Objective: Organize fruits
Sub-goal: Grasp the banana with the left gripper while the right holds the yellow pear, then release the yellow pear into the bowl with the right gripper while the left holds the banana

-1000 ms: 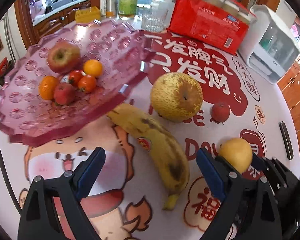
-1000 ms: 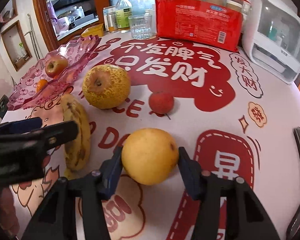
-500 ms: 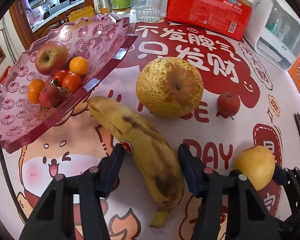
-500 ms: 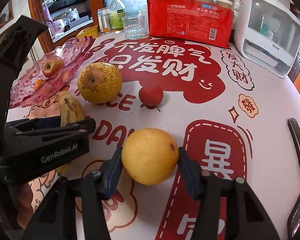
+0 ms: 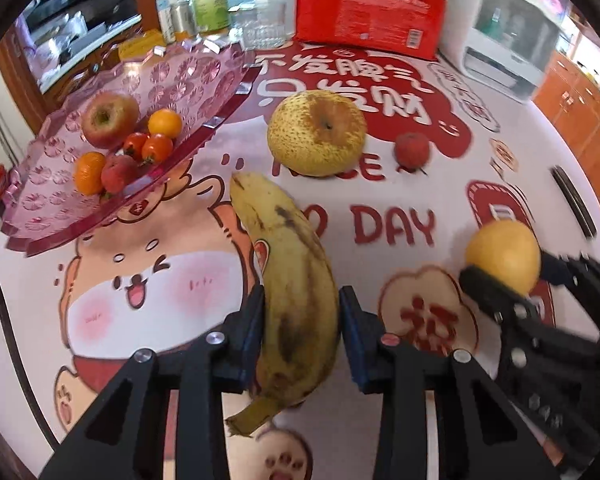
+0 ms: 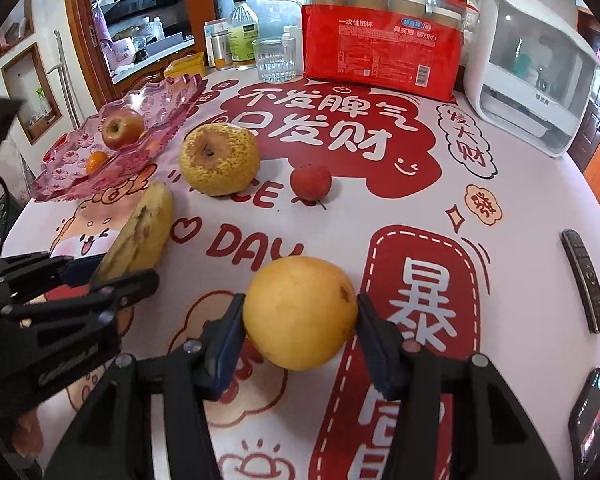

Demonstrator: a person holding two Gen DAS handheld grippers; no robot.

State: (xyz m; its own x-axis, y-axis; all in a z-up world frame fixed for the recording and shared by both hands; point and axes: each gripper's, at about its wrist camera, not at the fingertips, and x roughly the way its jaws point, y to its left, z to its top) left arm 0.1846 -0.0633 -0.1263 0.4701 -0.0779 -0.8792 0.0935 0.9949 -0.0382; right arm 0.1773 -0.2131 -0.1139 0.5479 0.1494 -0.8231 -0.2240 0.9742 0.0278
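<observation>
Banana (image 5: 296, 280) lies just in front of the speckled pear (image 5: 317, 127), and my left tongs (image 5: 302, 330) are pinched onto its stem end. My right tongs (image 6: 300, 330) grip the yellow pear (image 6: 300, 312), right of the banana. The pink tray (image 5: 204, 76) sits left of the speckled pear, the small red fruit (image 5: 412, 150) right of it.

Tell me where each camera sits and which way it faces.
Left wrist: on the left hand-held gripper, looking forward over the banana between its fingers; the right hand-held gripper shows at right.
Right wrist: on the right hand-held gripper, looking forward over the yellow pear; the left one shows at left.
Shared: pink tray, speckled pear, banana, yellow pear.
</observation>
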